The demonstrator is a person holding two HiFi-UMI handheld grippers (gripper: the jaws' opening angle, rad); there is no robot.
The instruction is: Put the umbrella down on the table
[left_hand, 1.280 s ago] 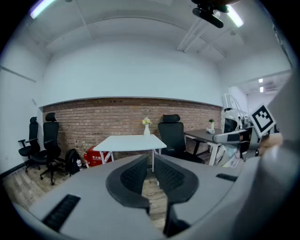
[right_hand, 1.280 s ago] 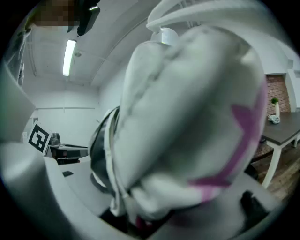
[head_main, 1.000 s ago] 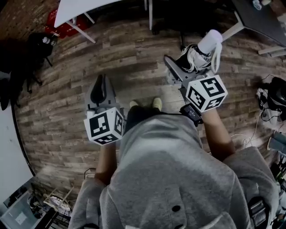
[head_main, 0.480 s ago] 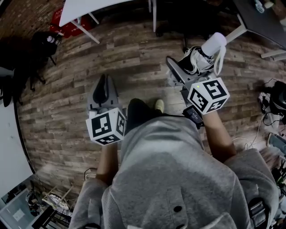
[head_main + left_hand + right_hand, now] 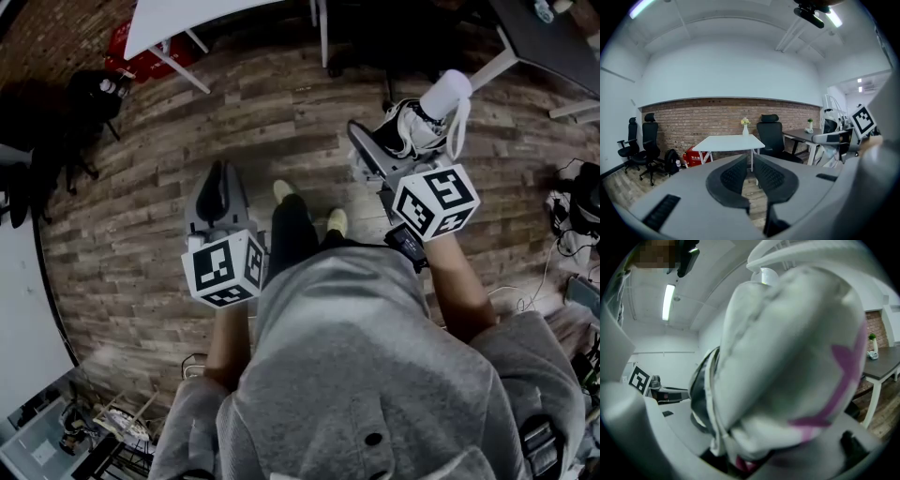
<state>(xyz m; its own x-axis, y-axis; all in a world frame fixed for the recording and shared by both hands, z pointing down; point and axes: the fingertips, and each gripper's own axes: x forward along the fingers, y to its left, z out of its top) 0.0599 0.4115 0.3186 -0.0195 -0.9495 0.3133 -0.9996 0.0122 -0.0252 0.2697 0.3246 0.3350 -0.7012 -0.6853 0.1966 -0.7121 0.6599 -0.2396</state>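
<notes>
Eyes on the right hand-held gripper (image 5: 379, 152) first: its jaws stand wide and are clamped on the umbrella (image 5: 414, 124), a folded bundle of white fabric with dark folds. In the right gripper view the umbrella fills nearly everything, pale cloth with pink-purple marks, and a dark jaw edge presses its left flank. The white handle (image 5: 444, 92) sticks out past the jaws, away from the person, and a strap loop (image 5: 458, 120) hangs off it.

So where is the umbrella? Up in the air, over the wooden floor (image 5: 141, 216) and on no table. The white table (image 5: 187, 13) sits at the top of the head view, well apart from the umbrella, and a dark table (image 5: 544, 37) stands at the far right corner.

Over to the left hand-held gripper (image 5: 217, 178) – its two black ribbed pads (image 5: 733, 177) are drawn together with barely a sliver between them, and nothing in that sliver. It holds nothing and touches nothing. Its view looks straight over at the white table, where a small vase of flowers (image 5: 746, 127) stands in front of a brick wall, and a black office chair (image 5: 771, 137) sits just beside the table.

Both marker cubes show clearly from above – left (image 5: 225, 268), right (image 5: 436, 200) – and the person's pale shoes (image 5: 336, 220) are planted on the floor between the two grippers.
</notes>
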